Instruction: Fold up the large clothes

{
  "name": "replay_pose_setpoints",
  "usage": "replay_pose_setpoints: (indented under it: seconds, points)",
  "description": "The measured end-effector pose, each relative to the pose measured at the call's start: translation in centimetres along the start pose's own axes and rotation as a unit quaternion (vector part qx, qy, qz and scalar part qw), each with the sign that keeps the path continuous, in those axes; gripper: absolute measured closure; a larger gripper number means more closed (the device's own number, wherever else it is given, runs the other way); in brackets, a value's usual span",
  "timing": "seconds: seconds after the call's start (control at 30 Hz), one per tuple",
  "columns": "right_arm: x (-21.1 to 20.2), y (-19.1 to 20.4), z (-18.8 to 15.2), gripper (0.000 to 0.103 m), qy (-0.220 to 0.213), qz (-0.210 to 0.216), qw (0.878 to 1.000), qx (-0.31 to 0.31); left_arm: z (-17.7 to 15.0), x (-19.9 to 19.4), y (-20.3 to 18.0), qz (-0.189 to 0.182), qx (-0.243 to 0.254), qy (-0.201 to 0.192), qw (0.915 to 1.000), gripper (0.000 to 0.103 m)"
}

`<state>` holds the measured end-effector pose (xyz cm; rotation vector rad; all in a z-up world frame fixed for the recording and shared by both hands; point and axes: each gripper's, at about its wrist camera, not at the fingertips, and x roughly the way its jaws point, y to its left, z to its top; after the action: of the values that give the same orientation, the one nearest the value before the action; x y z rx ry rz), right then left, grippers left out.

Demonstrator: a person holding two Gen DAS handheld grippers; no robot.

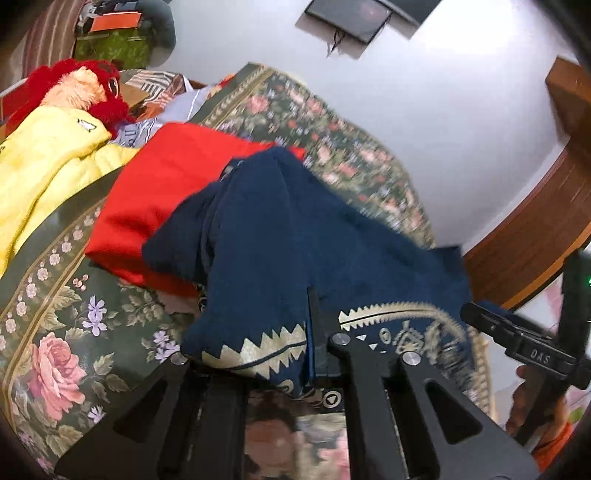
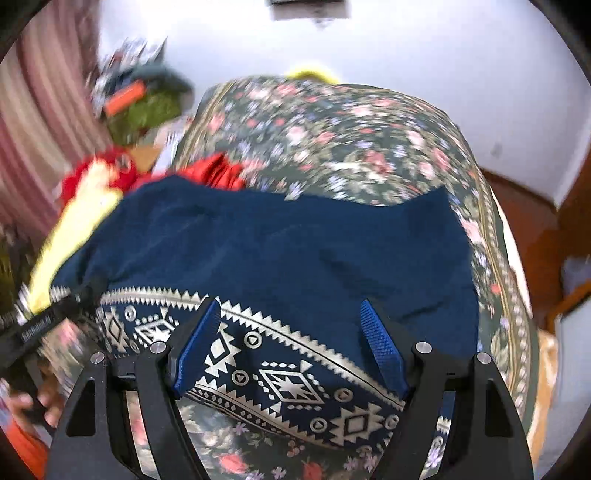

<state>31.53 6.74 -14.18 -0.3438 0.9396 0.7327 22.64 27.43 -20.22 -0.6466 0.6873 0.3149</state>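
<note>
- The left gripper (image 1: 314, 350) pinches the navy garment's (image 1: 280, 236) patterned hem to lift it for folding
- The right gripper (image 2: 291, 354) hangs wide open above the hem

A floral bedspread (image 1: 55, 332) covers the bed. At its far end a red plush toy (image 1: 85, 88) lies by a yellow blanket (image 1: 44, 166). A dark frame (image 1: 351, 16) hangs on the white wall (image 1: 461, 129), striped curtain (image 2: 33, 122) to the left.

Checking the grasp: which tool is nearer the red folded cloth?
Left. The left tool grips the navy patterned garment beside the red folded cloth; the right tool sits farther away, open.
</note>
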Motion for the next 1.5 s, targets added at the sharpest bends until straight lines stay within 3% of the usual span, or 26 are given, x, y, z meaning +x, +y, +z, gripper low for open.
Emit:
replay_pose_setpoints:
  seconds: [0.1,0.17,0.23,0.4,0.43,0.47,0.53,0.7,0.93,1.07,1.2,1.4,1.5]
  points:
    - [1.6,0.8,-0.5,0.028,0.021,-0.020,0.999,-0.030,-0.6,0.6,0.6,0.001,-0.008,0.004,1.0000,0.091]
    - [2.6,0.7,-1.2,0.028,0.040,-0.022,0.998,-0.039,-0.6,1.5,1.1,0.007,-0.020,0.011,0.9997,0.070]
    - [3.2,0.5,-1.5,0.028,0.048,-0.013,0.998,-0.033,-0.5,2.6,2.0,0.012,-0.042,0.024,0.9988,0.063]
    - [3.4,-1.0,-1.1,0.025,0.059,0.017,0.998,0.009,-0.4,3.2,4.1,-0.016,-0.107,0.032,0.9936,0.065]
    - [3.1,-0.9,-1.1,0.025,0.057,0.018,0.998,0.013,-0.3,3.0,4.0,-0.014,-0.103,0.024,0.9943,0.072]
    - [2.8,-1.1,-0.9,0.025,0.049,0.018,0.998,0.020,-0.1,2.5,3.5,-0.010,-0.093,0.015,0.9955,0.082]
    - [2.1,-1.3,-0.7,0.025,0.035,0.022,0.999,0.034,0.1,1.8,2.5,0.004,-0.067,0.000,0.9977,0.088]
    - [3.2,-1.6,-1.5,0.025,0.045,0.016,0.998,0.045,1.2,-0.2,-1.1,0.023,-0.018,-0.045,0.9985,0.092]
    - [2.9,-3.1,-2.7,0.023,0.040,0.046,0.996,0.067,3.6,-1.7,-5.7,-0.030,-0.013,-0.070,0.9970,0.094]
    - [0.0,-5.8,-3.3,0.023,0.000,0.057,0.993,0.103,5.2,-1.5,-11.1,-0.051,0.041,-0.077,0.9949,0.094]
    - [-2.4,-9.6,-4.9,0.023,-0.019,0.041,0.989,0.143,5.8,-0.7,-17.1,-0.064,0.106,-0.076,0.9894,0.094]
    - [-3.7,-15.2,-8.0,0.023,-0.003,-0.013,0.980,0.199,2.6,2.0,-26.0,-0.078,0.209,-0.029,0.9744,0.094]
    - [-4.1,-17.7,-10.2,0.023,0.008,-0.023,0.971,0.240,0.1,5.0,-28.7,-0.099,0.227,0.036,0.9683,0.094]
